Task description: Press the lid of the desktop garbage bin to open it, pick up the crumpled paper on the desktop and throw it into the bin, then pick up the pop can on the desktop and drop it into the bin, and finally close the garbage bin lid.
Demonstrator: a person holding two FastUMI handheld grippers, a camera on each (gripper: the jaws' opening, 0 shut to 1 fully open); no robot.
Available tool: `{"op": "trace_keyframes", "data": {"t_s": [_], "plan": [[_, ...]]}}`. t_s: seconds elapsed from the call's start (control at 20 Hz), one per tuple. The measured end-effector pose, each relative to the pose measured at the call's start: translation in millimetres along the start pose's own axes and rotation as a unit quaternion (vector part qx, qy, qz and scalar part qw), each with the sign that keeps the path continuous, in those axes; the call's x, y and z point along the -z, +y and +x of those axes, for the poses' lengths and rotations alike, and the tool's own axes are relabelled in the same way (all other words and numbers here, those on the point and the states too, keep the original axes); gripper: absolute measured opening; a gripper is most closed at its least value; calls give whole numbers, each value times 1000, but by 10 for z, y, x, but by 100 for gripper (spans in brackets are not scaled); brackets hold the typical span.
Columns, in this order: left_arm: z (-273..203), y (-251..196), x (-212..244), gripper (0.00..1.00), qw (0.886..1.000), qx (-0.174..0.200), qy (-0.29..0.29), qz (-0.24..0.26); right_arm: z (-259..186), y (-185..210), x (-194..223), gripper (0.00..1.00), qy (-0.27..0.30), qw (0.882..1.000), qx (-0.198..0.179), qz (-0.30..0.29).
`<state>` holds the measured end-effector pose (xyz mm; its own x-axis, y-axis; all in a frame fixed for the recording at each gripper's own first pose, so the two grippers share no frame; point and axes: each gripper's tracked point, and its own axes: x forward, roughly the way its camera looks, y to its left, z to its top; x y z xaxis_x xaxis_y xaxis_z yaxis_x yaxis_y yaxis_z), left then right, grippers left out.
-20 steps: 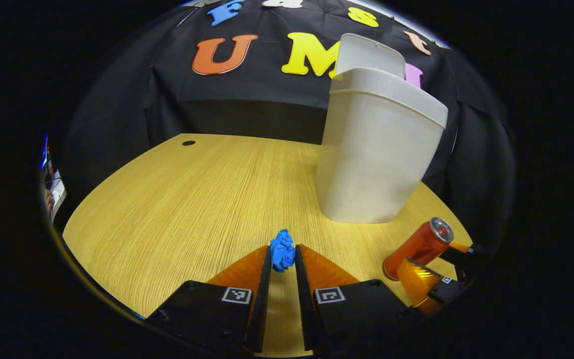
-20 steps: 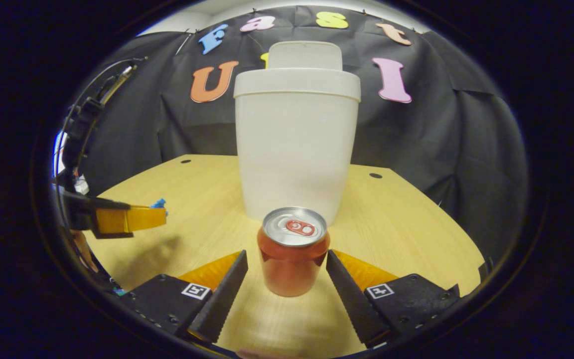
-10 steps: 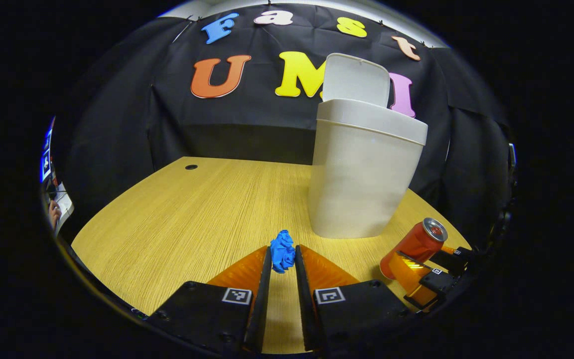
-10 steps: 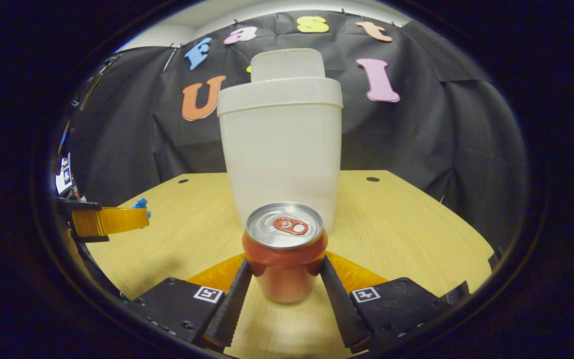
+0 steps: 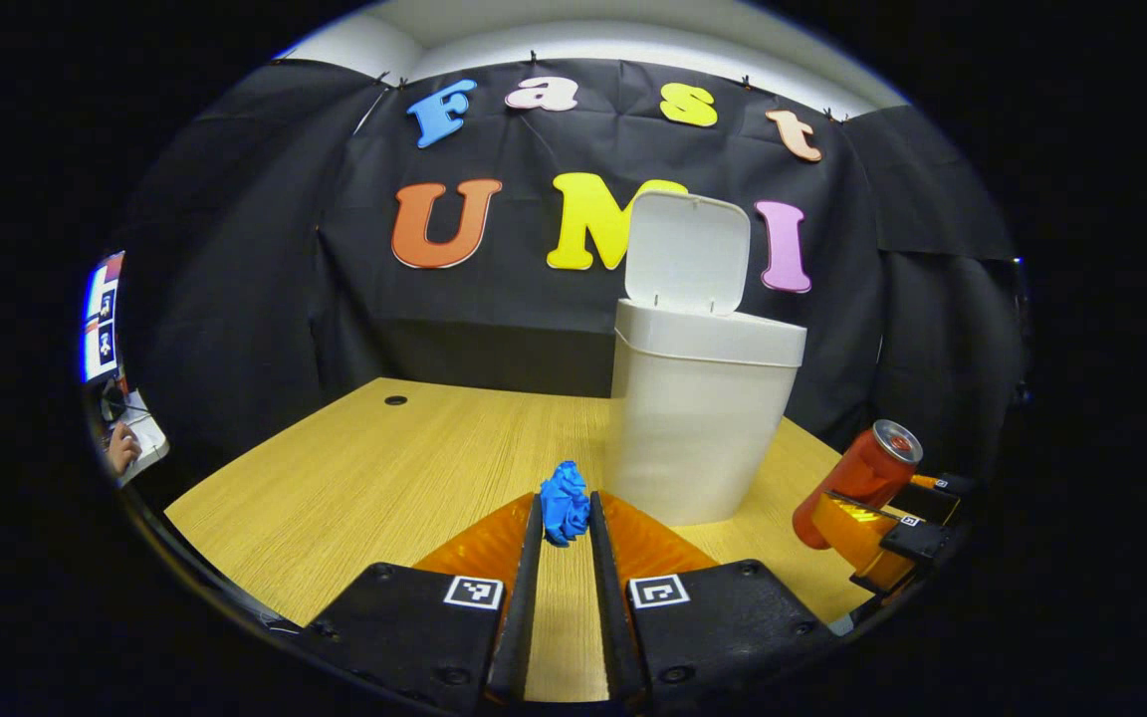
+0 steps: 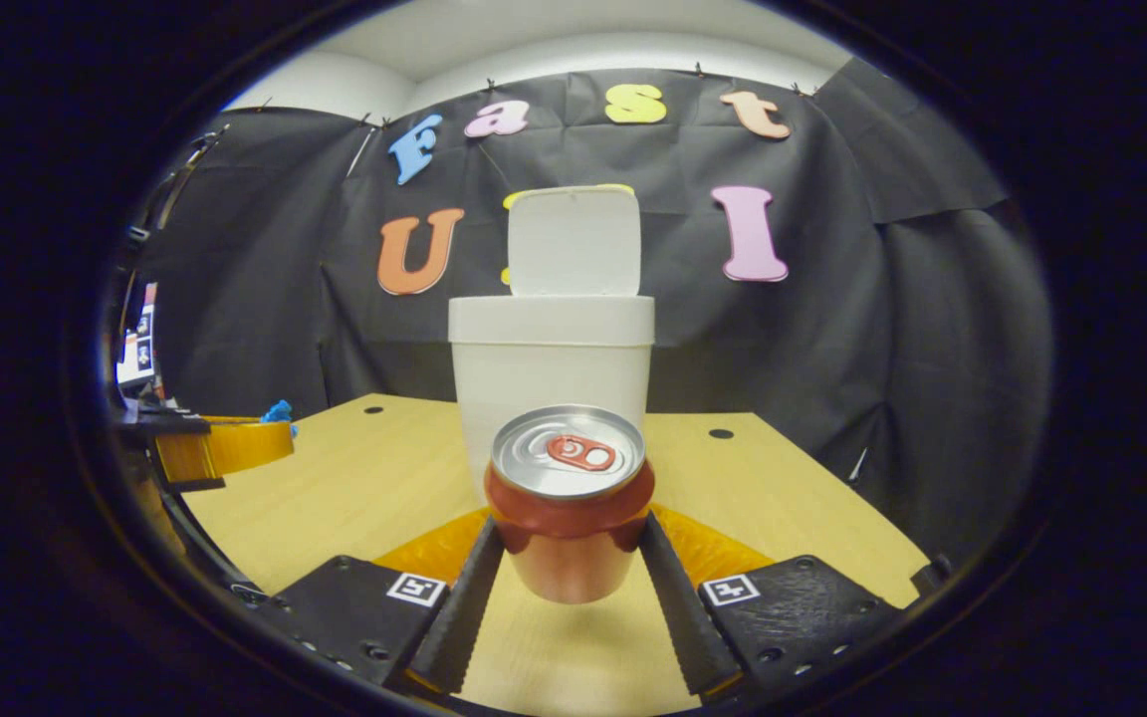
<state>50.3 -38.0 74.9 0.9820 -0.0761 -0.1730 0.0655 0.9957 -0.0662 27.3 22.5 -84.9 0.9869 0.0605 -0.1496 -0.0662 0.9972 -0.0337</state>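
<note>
Table: pale wooden desktop [image 5: 354, 478], white plastic bin [image 5: 698, 418] lid up.
Left gripper [image 5: 564, 518]: pinching soft, light blue crumpled paper [image 5: 564, 501].
Right gripper [image 6: 569, 543]: clamping slick red metal can [image 6: 569, 508] mid-body, likely dentable.

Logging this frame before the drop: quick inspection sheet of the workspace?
Surface: light wooden tabletop, two round holes showing in the right gripper view.
Job's things: white plastic bin upright, its flip lid raised; blue crumpled paper; red metal pop can, upright and clear of the tabletop.
Clutter: nothing seen.
Grippers: left gripper shut on the paper; right gripper shut on the can.
Cables: nothing seen for certain.
Surroundings: black cloth wall; a hand at the far left edge.
</note>
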Motion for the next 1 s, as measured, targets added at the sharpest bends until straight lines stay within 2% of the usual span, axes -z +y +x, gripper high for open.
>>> {"op": "trace_keyframes", "data": {"t_s": [0.1, 0.25, 0.45, 0.6, 0.75, 0.9, 1.0], "plan": [[-21, -114, -84, 32, 1000, 8, -17, -5, -125, -89, -130, 79, -11, 1000, -8, -2], [22, -262, -214, 32, 999, 15, -27, -8, -234, -349, -206, 78, -19, 1000, 2, -7], [203, -396, -743, 32, 998, 7, -67, 5, -273, -629, -167, 78, -8, 1000, 6, 8], [534, -645, -1157, 32, 995, 28, -91, -11, -269, -809, -104, 78, 1, 1000, 12, 21], [928, -836, -1503, 31, 991, 41, -125, -5, -272, -919, -125, 78, 1, 999, 16, 29], [1403, -1186, -1526, 31, 991, 79, -110, -20, -237, -999, -109, 78, 4, 999, 18, 38], [1638, -1339, -1606, 31, 989, 91, -118, -9, -200, -1074, -89, 78, 9, 999, 23, 46]]}}
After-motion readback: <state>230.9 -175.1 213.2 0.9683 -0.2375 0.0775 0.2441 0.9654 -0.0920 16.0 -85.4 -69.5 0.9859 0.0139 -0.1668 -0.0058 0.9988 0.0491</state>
